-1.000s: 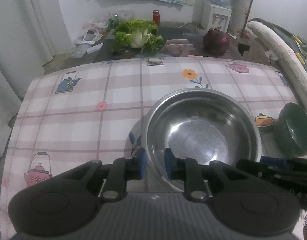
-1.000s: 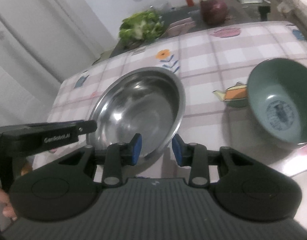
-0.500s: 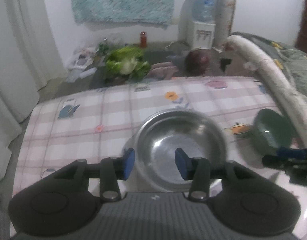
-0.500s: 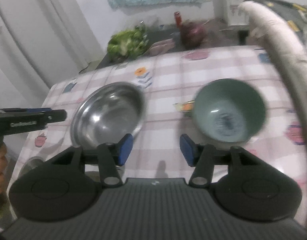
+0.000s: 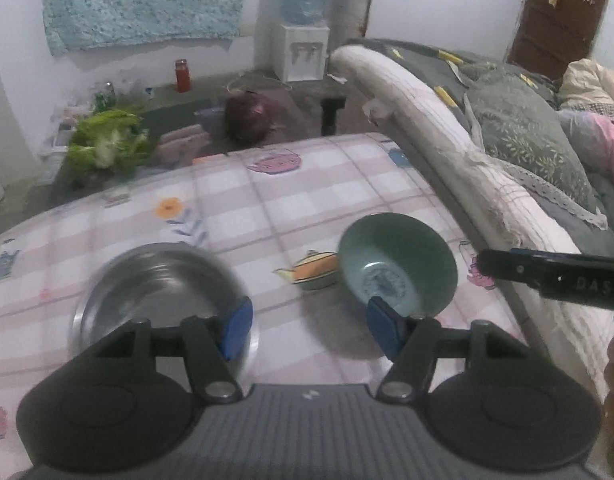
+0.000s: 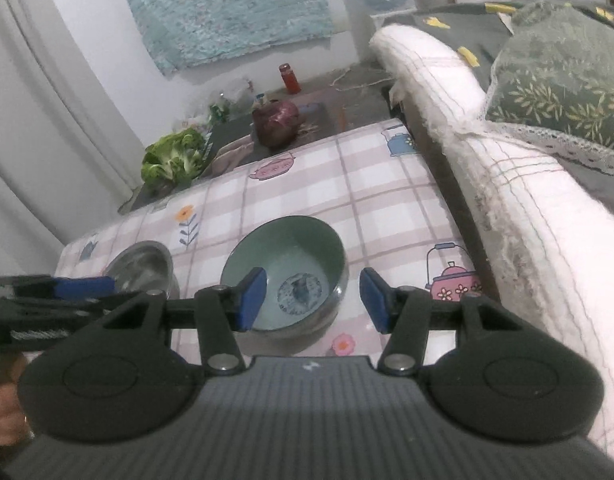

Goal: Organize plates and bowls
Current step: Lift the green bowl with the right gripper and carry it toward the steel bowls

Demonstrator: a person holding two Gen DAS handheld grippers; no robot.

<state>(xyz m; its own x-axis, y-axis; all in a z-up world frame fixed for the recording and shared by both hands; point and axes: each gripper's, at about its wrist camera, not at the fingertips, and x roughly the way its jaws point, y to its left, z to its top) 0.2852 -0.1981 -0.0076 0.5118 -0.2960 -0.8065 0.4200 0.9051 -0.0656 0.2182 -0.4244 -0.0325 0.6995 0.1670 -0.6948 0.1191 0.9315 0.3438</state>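
The right claw (image 6: 311, 298) hung with its blue pads apart and nothing between them, tilted down over the green ceramic bowl (image 6: 285, 270), which sat on the checked table (image 6: 387, 200) just ahead of and below the pads, its near rim running under the gap. The left claw (image 5: 309, 326) was opening, jaws empty; the steel bowl (image 5: 159, 284) lay below its left-hand pad and the green bowl (image 5: 399, 266) just beyond its right-hand pad, the two bowls apart with a printed teapot between them. The green one looked glazed and thick-walled, so probably fairly heavy, slick and liable to chip; the sound hold seemed to be across the rim wall, one pad inside and one outside, on the side nearest the claw. The steel bowl looked thin, light and stiff, with a rolled lip that should take a pinch, though polished metal might slide. Being wider, it seemed the natural base, the green bowl nesting inside it.
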